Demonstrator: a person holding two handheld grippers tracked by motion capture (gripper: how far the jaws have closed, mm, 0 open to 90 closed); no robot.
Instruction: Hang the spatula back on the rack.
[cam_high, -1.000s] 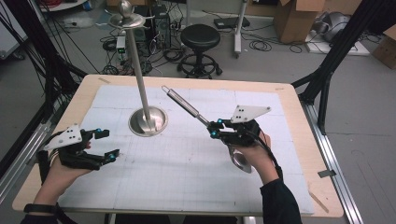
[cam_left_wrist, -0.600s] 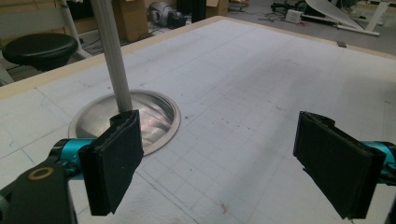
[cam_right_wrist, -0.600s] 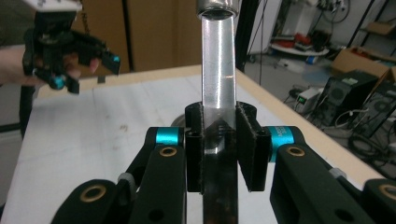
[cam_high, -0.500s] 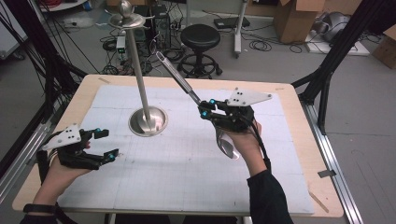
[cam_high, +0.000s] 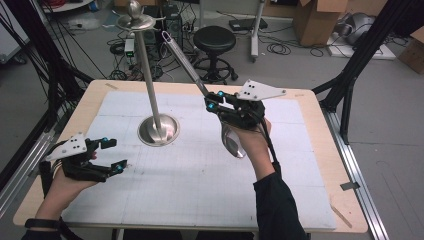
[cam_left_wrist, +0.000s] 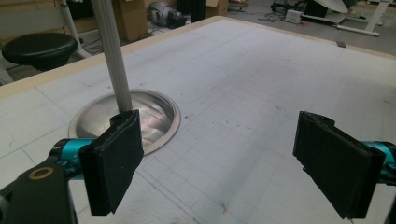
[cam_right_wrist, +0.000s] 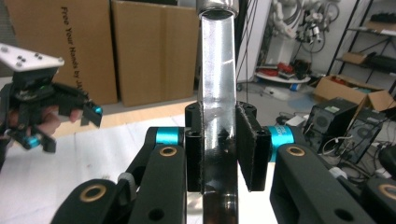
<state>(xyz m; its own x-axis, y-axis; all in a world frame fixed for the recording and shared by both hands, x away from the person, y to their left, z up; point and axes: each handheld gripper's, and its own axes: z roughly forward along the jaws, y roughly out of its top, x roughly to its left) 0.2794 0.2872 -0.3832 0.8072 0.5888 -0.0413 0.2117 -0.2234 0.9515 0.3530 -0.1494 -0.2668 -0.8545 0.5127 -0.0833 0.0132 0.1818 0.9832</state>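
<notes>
Now the right gripper, fingers clamped on the ladle, had swung its handle up toward the stand. Hanging looked next; the left gripper waited, fingers wide.

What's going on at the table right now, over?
Right gripper shut on long shiny metal ladle, handle raised toward tall steel stand. Left gripper open, empty. Nothing between ladle and stand.

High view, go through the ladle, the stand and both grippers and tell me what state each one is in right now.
Long-handled shiny steel ladle: lifted off the table, tilted, handle clamped.
Tall steel stand with round base: upright on the white mat, nothing hanging on it.
Right gripper: shut on the ladle handle.
Left gripper: open, holding nothing, low over the mat.
</notes>
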